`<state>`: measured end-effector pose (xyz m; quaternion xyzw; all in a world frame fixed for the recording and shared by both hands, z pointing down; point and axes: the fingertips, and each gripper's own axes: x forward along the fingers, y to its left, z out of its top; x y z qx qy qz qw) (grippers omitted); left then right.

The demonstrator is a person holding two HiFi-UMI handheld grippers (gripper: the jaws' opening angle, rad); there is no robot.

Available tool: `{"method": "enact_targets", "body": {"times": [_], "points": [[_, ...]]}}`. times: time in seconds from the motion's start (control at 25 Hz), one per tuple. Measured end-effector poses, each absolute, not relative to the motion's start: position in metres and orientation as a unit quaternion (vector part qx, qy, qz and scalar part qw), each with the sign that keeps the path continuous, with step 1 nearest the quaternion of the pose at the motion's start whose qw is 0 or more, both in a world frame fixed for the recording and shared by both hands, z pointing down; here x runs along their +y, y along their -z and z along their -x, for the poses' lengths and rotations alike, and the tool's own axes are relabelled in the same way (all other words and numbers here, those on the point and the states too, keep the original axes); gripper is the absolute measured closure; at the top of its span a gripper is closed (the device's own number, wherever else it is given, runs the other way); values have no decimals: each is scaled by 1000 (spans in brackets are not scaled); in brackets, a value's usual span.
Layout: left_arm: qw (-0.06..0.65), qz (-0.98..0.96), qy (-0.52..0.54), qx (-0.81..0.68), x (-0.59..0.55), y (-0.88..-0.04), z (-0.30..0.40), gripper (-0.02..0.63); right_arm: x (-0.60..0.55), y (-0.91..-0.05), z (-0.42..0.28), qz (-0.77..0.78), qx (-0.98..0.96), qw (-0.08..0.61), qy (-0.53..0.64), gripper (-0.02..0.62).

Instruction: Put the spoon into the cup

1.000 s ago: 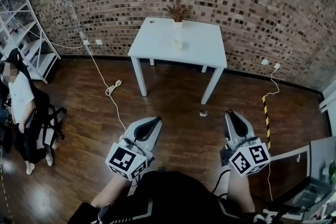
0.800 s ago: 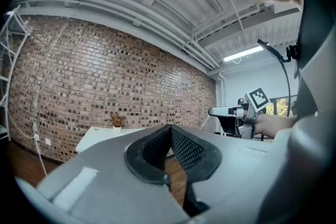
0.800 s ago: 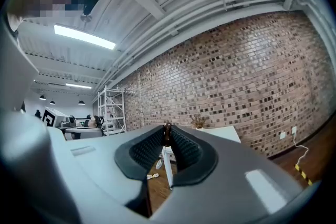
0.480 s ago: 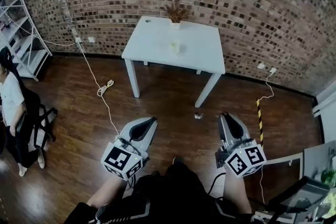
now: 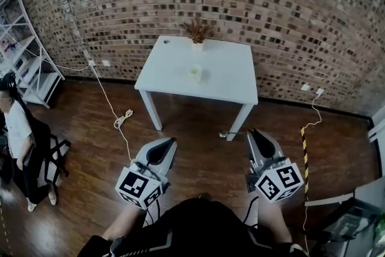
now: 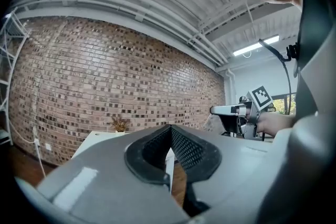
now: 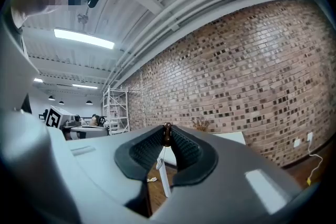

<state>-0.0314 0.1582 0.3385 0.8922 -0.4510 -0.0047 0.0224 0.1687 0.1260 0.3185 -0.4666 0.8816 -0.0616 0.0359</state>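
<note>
Two grippers are pointing level toward a white table (image 5: pixel 231 78) that is standing against a brick wall (image 5: pixel 289 15). The left gripper (image 5: pixel 171 141) is carrying nothing, its jaws meeting at the tips. The right gripper (image 5: pixel 251 132) is clamping the spoon (image 5: pixel 224 135) at its jaw tips, crosswise, with one end sticking out toward the left gripper (in the right gripper view it is showing only as a small brown knob between the pads). The cup (image 5: pixel 194 72) is standing upright near the middle of the table, well apart from both grippers, with a potted plant (image 5: pixel 197 30) sitting behind it at the back edge. A person (image 5: pixel 18 135) is standing at the far left near a white shelf (image 5: pixel 30 51).
</note>
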Motion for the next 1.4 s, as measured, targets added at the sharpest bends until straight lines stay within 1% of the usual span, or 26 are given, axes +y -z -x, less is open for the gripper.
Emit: {"method": "enact_targets", "body": {"times": [0.36, 0.56, 0.8, 0.96, 1.4], "points": [[17, -887, -23, -462, 94, -335, -12, 612, 60, -321, -210, 455, 886, 45, 75, 545], [27, -885, -33, -463, 70, -335, -16, 612, 33, -329, -212, 454, 886, 44, 88, 545], [37, -878, -23, -476, 25, -343, 7, 612, -8, -335, -196, 455, 885, 37, 94, 545], [31, -883, -20, -468, -7, -345, 25, 612, -36, -333, -176, 455, 886, 37, 85, 545], [47, -889, -8, -456, -101, -355, 91, 612, -128, -332, -113, 473, 877, 21, 86, 545]]}}
